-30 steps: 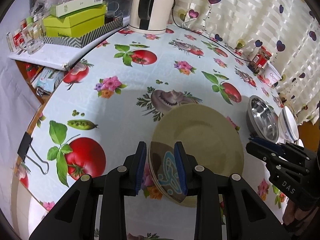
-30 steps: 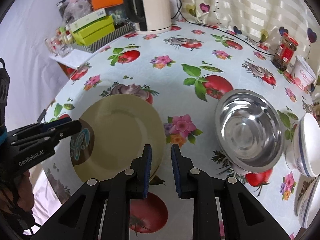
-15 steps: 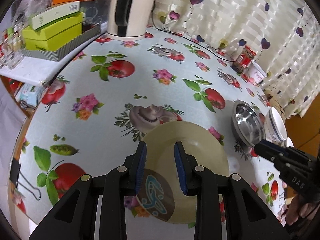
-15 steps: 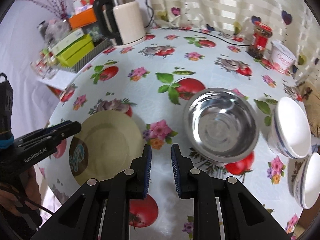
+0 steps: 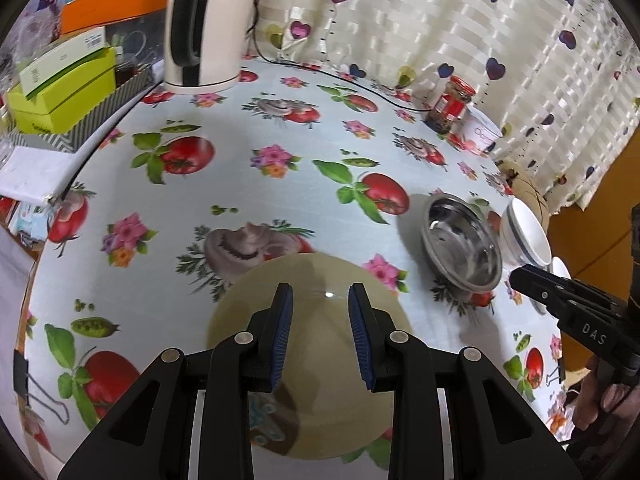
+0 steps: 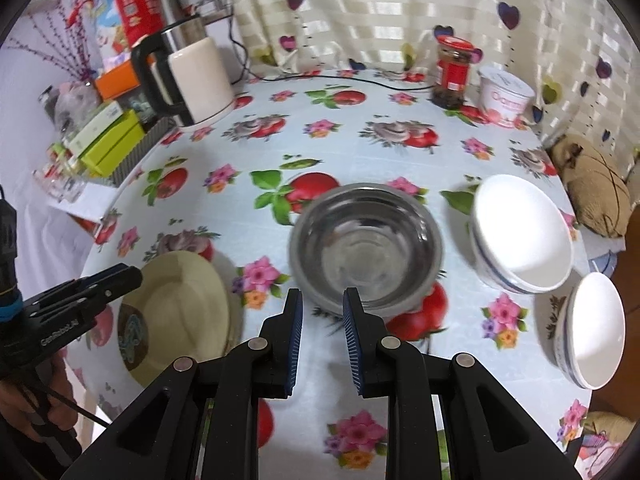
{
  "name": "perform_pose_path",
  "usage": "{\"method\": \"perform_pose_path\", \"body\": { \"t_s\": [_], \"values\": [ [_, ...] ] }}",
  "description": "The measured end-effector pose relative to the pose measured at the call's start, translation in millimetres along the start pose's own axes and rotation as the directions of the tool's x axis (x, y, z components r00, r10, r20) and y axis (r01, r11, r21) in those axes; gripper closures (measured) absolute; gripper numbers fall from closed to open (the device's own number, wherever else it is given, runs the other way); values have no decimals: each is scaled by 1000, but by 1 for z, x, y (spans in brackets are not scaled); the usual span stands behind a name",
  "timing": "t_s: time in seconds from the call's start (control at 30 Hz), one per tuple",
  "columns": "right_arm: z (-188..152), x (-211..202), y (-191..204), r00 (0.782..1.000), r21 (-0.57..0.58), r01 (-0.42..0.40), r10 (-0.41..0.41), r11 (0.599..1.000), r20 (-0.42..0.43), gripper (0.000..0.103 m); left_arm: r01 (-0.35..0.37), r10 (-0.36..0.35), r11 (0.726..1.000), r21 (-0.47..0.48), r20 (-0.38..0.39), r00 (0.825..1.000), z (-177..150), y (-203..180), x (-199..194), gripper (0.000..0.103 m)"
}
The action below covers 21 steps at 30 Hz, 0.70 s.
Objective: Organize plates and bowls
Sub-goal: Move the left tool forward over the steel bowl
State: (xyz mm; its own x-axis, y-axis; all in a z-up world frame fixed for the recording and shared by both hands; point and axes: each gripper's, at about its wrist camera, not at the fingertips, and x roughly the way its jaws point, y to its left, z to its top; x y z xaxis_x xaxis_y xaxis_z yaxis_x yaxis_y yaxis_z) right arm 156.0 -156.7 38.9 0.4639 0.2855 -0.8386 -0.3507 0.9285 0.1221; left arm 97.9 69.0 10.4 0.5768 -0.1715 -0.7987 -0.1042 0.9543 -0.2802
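- Four dishes show on the bench point(image 6: 360, 128), which is covered by a cloth printed with tomatoes and flowers; none is stacked on another that I can clearly tell.
- A yellow plate point(image 6: 180, 304) lies flat near the left front edge. It has a dark patterned patch on its near rim.
- A steel bowl point(image 6: 366, 246) stands right of the plate, apart from it, near the middle of the bench.
- A white bowl point(image 6: 520, 232) with a blue line sits just right of the steel bowl, and a second white bowl point(image 6: 596, 328) sits nearer the right front edge.
- The left hand-held gripper point(image 5: 320, 332) hovers above the plate, jaws spread, nothing between the pads.
- The right hand-held gripper point(image 6: 322, 336) points toward the steel bowl's near rim, jaws only narrowly apart and empty.
- Judged from this layout, sorting has barely begun: the plate looks set in its place, while the three bowls remain to be gathered or nested.
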Motion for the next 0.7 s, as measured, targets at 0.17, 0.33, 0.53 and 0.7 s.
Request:
{"method": "perform_pose_path", "body": {
  "t_s": [0.17, 0.33, 0.53, 0.7],
  "values": [
    [-2, 1, -14, 1000, 9, 13, -12, 1000, -4, 69, 17, -17, 1000, 7, -1, 1000, 2, -17, 6, 73],
    [-3, 8, -29, 1000, 30, 12, -11, 999, -13, 69, 6, -6, 1000, 11, 3, 1000, 3, -28, 9, 73],
    [-6, 19, -53, 1000, 84, 14, -11, 996, -29, 69, -1, 1, 1000, 13, 3, 1000, 5, -43, 12, 73],
    [-5, 34, -70, 999, 130, 11, -4, 992, -53, 69, -9, 9, 999, 31, -6, 1000, 3, -54, 14, 73]
  ]
}}
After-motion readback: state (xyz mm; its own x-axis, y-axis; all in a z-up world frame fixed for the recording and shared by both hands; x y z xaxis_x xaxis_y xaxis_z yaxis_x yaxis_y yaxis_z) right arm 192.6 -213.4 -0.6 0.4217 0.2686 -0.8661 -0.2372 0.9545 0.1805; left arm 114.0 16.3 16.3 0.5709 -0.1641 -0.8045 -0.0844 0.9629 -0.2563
